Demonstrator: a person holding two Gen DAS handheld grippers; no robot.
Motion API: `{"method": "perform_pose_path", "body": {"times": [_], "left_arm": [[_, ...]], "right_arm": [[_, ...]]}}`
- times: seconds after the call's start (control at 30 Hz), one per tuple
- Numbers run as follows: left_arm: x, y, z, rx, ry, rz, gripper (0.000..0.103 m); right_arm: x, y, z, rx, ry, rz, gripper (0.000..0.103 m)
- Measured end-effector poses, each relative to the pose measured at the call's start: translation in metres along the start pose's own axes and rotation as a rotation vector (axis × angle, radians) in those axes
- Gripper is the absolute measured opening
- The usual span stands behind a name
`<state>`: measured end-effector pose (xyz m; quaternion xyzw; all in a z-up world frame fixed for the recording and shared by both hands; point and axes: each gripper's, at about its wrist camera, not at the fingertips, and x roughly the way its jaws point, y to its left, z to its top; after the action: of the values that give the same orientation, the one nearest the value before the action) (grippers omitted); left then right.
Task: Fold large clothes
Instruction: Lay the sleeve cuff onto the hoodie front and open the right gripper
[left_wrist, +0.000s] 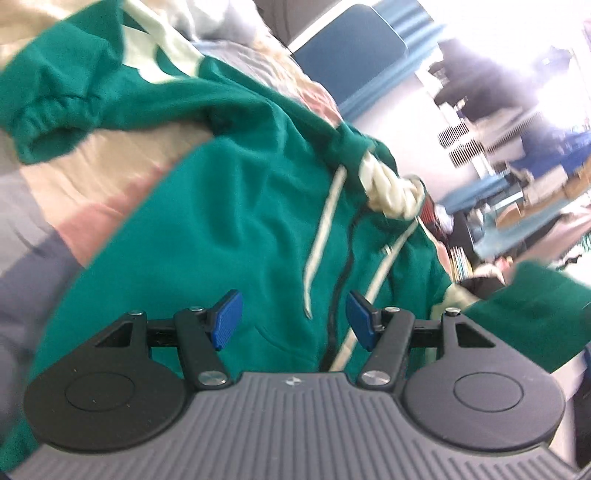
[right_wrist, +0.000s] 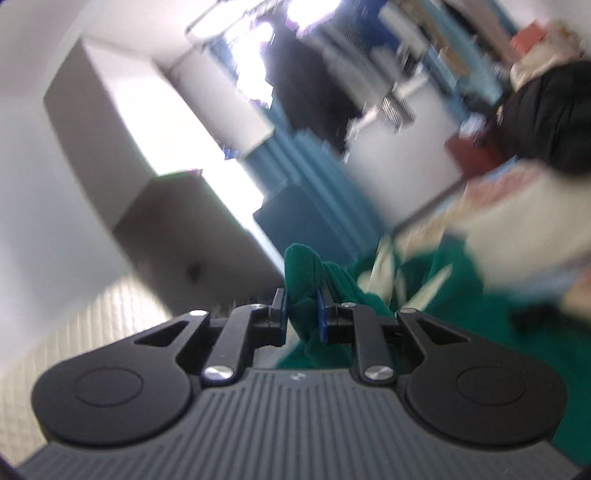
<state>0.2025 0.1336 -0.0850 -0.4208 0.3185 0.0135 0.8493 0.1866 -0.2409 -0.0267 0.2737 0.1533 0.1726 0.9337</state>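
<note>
Hoodie (left_wrist: 221, 221), one, green w/ pale lining, lies spread over a striped bedcover (left_wrist: 92, 177) in beige, pink & grey bands; we see bare cover along its upper-left edge, so room there. One elastic cuff (left_wrist: 37, 122) sits bunched at the far left, well apart from the body. We count two pale drawstrings (left_wrist: 321, 229) trailing down the front beside a dark zip line. Our left gripper (left_wrist: 291, 319) hovers over the front w/ blue pads (left_wrist: 227, 319) spread wide, nothing between them. A second green sleeve end (left_wrist: 543, 306) hangs raised at right in the left wrist view. In the right wrist view our right gripper (right_wrist: 303, 314) is pinching a fold of green fabric (right_wrist: 306, 273), jaws nearly together, lifted clear above the rest of the garment. Background blurred: white wall, blue panels.
</note>
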Motion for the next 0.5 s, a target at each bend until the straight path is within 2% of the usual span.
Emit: {"method": "perform_pose_path", "body": {"times": [0.1, 0.13, 0.2, 0.33, 0.4, 0.43, 0.47, 0.5], "left_arm": [[-0.006, 0.011, 0.009, -0.029, -0.024, 0.007, 0.067], [-0.008, 0.014, 0.011, -0.039, -0.028, 0.008, 0.067], [-0.011, 0.019, 0.015, -0.055, -0.034, 0.007, 0.067], [-0.008, 0.02, 0.016, -0.054, -0.034, 0.011, 0.067], [-0.006, 0.018, 0.014, -0.044, -0.024, 0.007, 0.067], [-0.005, 0.016, 0.012, -0.038, -0.018, 0.004, 0.067], [-0.004, 0.014, 0.011, -0.032, -0.012, 0.001, 0.067], [-0.003, 0.013, 0.01, -0.025, -0.007, -0.002, 0.067]], "right_arm": [[0.019, 0.004, -0.049, -0.037, 0.118, -0.001, 0.019], [0.024, 0.003, -0.061, -0.063, 0.129, -0.004, 0.019], [0.035, 0.002, -0.084, -0.073, 0.211, -0.007, 0.021], [0.042, -0.008, -0.092, -0.062, 0.334, -0.011, 0.026], [0.039, -0.01, -0.082, -0.077, 0.357, 0.015, 0.038], [0.037, -0.011, -0.076, -0.083, 0.365, 0.029, 0.055], [0.033, -0.013, -0.07, -0.086, 0.374, 0.044, 0.068], [0.034, -0.015, -0.067, -0.09, 0.378, 0.057, 0.069]]}}
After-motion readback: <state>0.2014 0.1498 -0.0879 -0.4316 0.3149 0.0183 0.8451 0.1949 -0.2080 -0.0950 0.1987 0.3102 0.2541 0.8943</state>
